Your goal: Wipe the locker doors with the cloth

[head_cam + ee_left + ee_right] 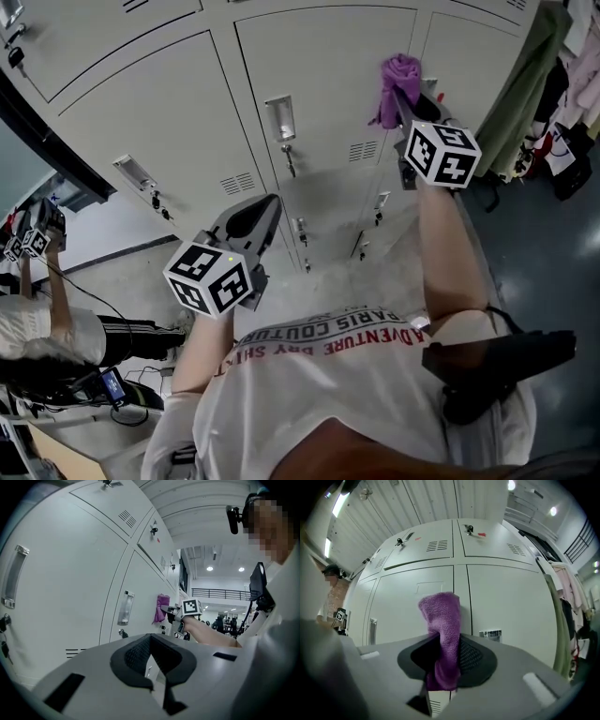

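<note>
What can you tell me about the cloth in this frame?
The cloth is purple with a looped, terry-like weave, bunched into a soft upright roll. The right gripper is shut on its lower part, so the crumpled top sticks out past the jaws and a short end hangs below them. It is held up at a locker door, near the seam between two doors, and seems to touch the metal.

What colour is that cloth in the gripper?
Purple; the cloth shows best in the right gripper view.
</note>
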